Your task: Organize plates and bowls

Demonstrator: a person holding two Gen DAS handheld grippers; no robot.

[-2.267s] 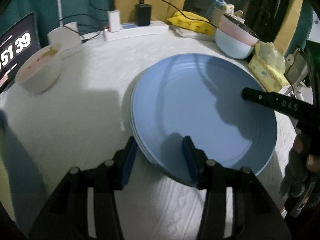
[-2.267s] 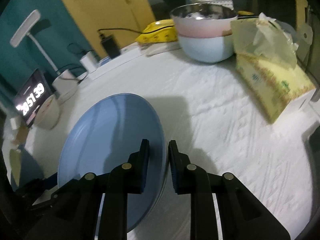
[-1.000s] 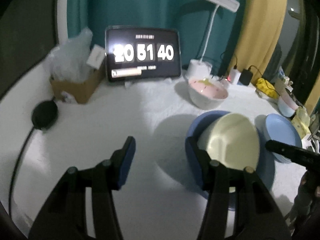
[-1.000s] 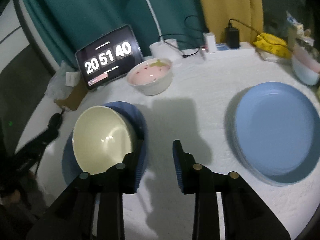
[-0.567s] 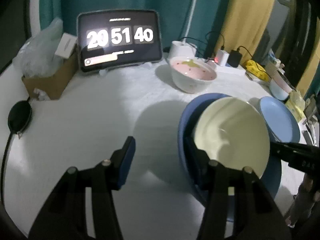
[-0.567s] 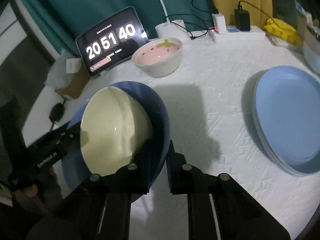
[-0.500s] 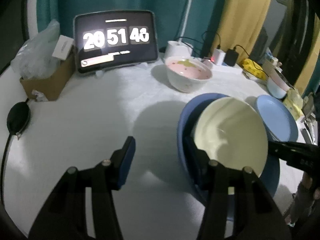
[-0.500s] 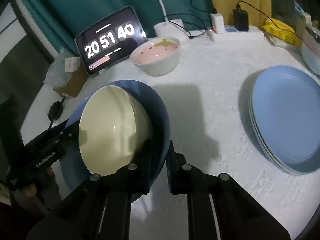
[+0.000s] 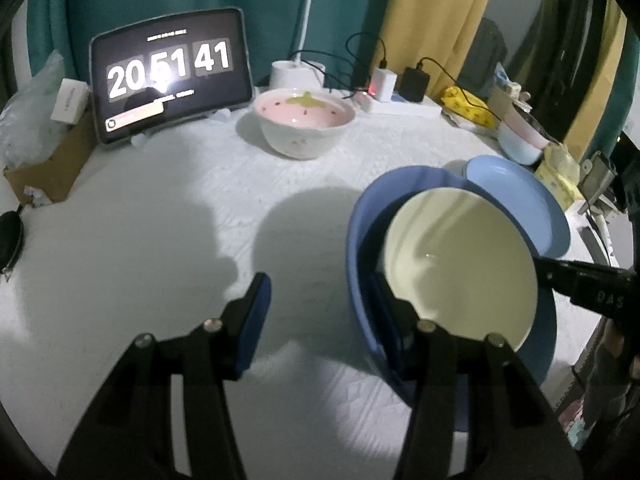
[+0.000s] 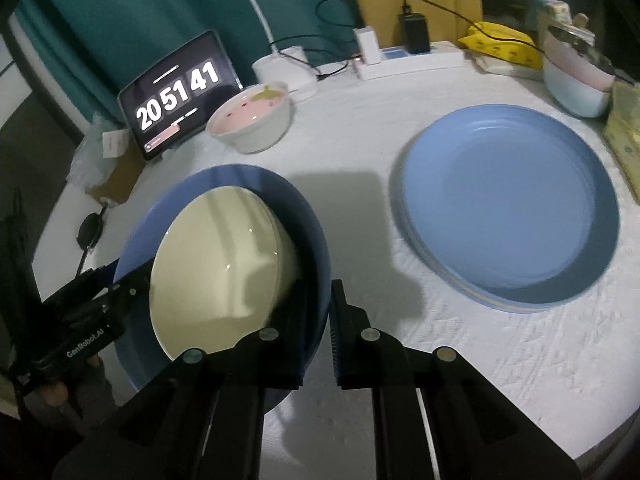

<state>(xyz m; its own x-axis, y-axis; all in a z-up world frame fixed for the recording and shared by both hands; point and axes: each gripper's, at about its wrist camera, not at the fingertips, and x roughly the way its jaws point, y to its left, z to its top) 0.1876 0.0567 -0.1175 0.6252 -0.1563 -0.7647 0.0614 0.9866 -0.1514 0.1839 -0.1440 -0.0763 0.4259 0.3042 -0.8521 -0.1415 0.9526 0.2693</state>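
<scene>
While my right claw [image 10: 326, 316] pinches the near rim of the dark blue bowl [image 10: 304, 216], its two pads pressed on either side of the wall, the bowl sits tilted with its far lip up toward twelve o'clock. One cream bowl [image 10: 216, 276] is nested inside it, lying just to my ten o'clock. My left claw [image 9: 320, 312] stands about half open and clasps nothing; its right finger [image 9: 386, 308] sits just inside the blue bowl's wall at that claw's two o'clock, and I cannot tell whether it touches. From the right claw, a stack of light blue plates [image 10: 508, 208] lies flat on the white tablecloth [image 10: 360, 148] at two o'clock, well apart; I cannot count the plates exactly. One pink-lined white bowl [image 10: 252, 120] stands at eleven o'clock, near the tablet clock [image 10: 180, 92]. Two more stacked bowls [image 10: 572, 76] sit at the far one o'clock edge.
</scene>
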